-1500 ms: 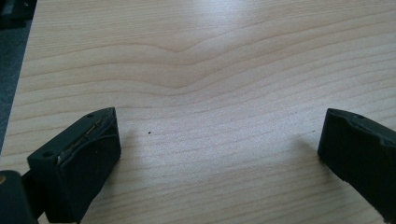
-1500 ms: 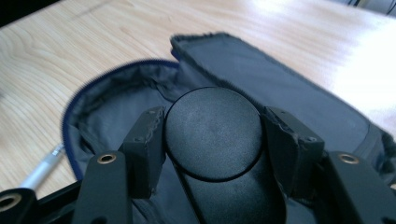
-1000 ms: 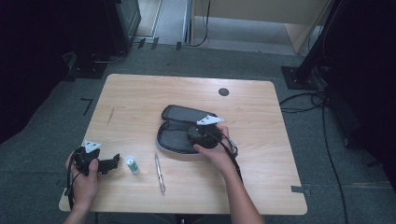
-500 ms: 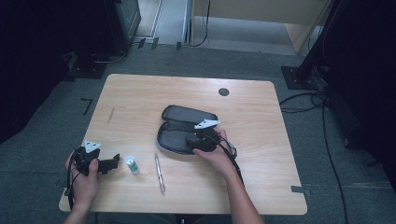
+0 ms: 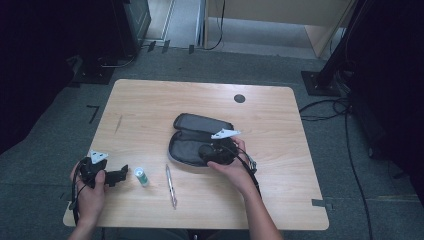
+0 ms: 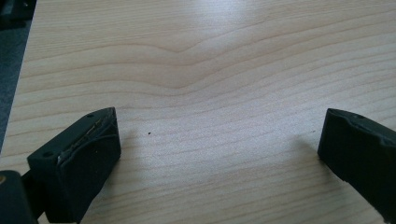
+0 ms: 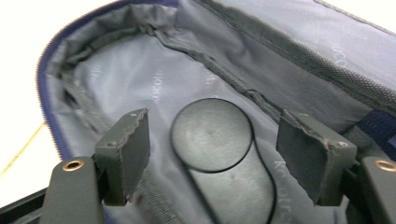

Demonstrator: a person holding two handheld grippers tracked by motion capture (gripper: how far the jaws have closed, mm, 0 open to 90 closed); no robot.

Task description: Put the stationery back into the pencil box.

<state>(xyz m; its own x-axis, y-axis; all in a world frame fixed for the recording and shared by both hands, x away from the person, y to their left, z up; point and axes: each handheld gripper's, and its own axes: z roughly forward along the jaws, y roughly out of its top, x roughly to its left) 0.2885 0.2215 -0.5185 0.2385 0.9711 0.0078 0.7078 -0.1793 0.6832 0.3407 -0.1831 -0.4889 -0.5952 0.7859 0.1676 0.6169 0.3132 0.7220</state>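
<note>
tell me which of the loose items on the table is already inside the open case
The dark round-ended object, lying on the case's grey lining. The pen and the small green-capped bottle lie out on the wood.

Open dark pouch (image 5: 195,137) — round-headed object (image 7: 212,135) inside

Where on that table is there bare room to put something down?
The far strip of the table beyond the open pouch is bare, as is the right side. It is crowded near the front left: left gripper, small bottle, pen.
</note>
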